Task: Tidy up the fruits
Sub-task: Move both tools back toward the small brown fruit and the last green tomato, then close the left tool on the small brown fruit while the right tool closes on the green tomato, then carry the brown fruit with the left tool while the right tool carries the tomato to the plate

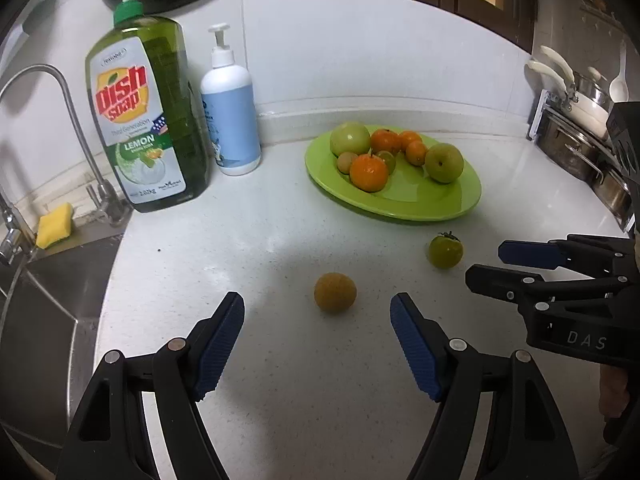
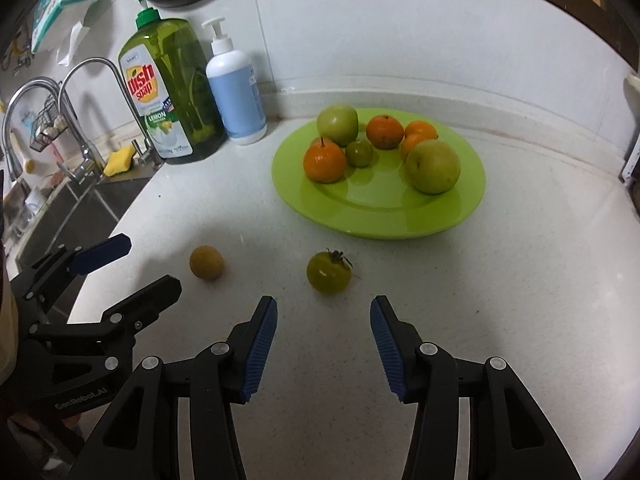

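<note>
- Tabletop [image 2: 500,280]: a white speckled surface beside a sink [image 1: 48,300]; it carries all the fruit, and its near part is bare, which leaves both grippers room to come in.
- Soap bottle [image 1: 144,120] and a white pump bottle [image 1: 232,112]: upright at the back wall near the tap, well apart from the fruit and out of the working path.
- Plate [image 2: 380,216]: green, toward the back of the tabletop. It holds two green apples, several oranges and smaller fruit bunched on its far half, so its near half is free; it is judged the gathering place.
- Left gripper [image 1: 318,312]: jaws wide and empty, framing the brown fruit, which lies ahead of the tips and untouched; the spread suits a grasp on it.
- Right gripper [image 2: 324,316]: jaws parted more narrowly, empty, aimed at the tomato just ahead.
- Tomato [image 2: 329,272]: greenish, stem up, loose on the tabletop near the plate's front rim.
- Brown fruit [image 1: 335,292]: small, round, loose, left of the tomato and well apart from the plate.
</note>
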Demonstrator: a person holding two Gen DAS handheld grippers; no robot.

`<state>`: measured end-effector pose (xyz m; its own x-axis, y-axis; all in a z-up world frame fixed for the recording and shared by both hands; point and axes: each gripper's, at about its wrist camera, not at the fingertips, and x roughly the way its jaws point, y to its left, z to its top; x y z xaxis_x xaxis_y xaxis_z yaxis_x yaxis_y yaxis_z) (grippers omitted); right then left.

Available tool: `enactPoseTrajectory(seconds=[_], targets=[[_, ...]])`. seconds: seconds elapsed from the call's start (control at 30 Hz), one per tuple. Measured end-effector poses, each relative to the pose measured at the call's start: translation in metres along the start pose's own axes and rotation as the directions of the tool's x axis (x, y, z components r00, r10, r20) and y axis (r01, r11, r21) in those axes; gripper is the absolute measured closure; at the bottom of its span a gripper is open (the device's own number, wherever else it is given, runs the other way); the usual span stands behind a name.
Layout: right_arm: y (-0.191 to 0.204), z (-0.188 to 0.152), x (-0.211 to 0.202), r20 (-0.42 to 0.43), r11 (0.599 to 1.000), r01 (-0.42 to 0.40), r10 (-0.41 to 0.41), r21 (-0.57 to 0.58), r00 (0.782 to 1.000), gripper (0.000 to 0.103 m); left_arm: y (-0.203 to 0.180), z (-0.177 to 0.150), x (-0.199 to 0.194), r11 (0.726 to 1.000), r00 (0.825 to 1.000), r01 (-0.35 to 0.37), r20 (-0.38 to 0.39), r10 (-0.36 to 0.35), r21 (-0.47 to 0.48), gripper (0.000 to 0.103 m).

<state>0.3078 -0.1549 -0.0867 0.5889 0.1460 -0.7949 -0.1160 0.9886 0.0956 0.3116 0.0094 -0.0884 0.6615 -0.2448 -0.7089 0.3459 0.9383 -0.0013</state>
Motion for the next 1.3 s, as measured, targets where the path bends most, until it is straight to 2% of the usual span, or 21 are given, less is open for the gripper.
enactPoseTrajectory(seconds=[0.13,0.3,0.37,0.5,0.6,0.73,0.83,0.97,1.07,1.13,1.3], targets=[[-0.003,0.001,0.009,-0.014,1.0,-0.008,0.009,0.01,1.0,0.053,-0.001,0.002,0.012,1.0,1.0,0.007,-0.019,-0.007,-0.007,0.029],[-0.007,0.006,0.02,-0.021,1.0,-0.014,0.015,0.019,1.0,0.054,-0.001,0.006,0.024,1.0,0.999,0.017,-0.045,-0.018,-0.023,0.035],[-0.009,0.009,0.023,-0.017,1.0,-0.018,0.018,0.021,1.0,0.054,0.0,0.008,0.028,0.999,0.998,0.018,-0.052,-0.02,-0.029,0.042],[-0.01,0.014,0.029,-0.014,0.999,-0.028,0.029,0.021,0.999,0.055,-0.001,0.01,0.034,0.999,0.997,0.021,-0.067,-0.023,-0.033,0.047],[-0.009,0.016,0.034,-0.019,0.999,-0.036,0.036,0.016,0.999,0.059,-0.001,0.01,0.037,0.999,0.997,0.027,-0.074,-0.029,-0.037,0.051],[-0.009,0.016,0.039,-0.026,0.999,-0.044,0.044,0.022,0.999,0.059,0.0,0.009,0.043,0.998,0.994,0.04,-0.098,-0.046,-0.058,0.06],[-0.008,0.016,0.042,-0.033,0.999,-0.044,0.044,0.018,0.998,0.063,0.0,0.009,0.044,0.998,0.994,0.04,-0.098,-0.045,-0.054,0.061],[-0.009,0.017,0.044,-0.035,0.999,-0.046,0.047,0.016,0.998,0.064,-0.001,0.009,0.045,0.998,0.994,0.047,-0.1,-0.052,-0.049,0.068],[-0.008,0.017,0.045,-0.036,0.999,-0.043,0.043,0.01,0.998,0.068,-0.002,0.01,0.046,0.997,0.993,0.055,-0.102,-0.06,-0.052,0.073],[-0.008,0.017,0.045,-0.038,0.999,-0.044,0.044,0.012,0.998,0.071,-0.002,0.011,0.046,0.997,0.993,0.057,-0.101,-0.062,-0.052,0.074],[-0.008,0.018,0.045,-0.035,0.999,-0.044,0.045,0.011,0.998,0.072,-0.002,0.011,0.045,0.997,0.993,0.06,-0.099,-0.065,-0.051,0.074]])
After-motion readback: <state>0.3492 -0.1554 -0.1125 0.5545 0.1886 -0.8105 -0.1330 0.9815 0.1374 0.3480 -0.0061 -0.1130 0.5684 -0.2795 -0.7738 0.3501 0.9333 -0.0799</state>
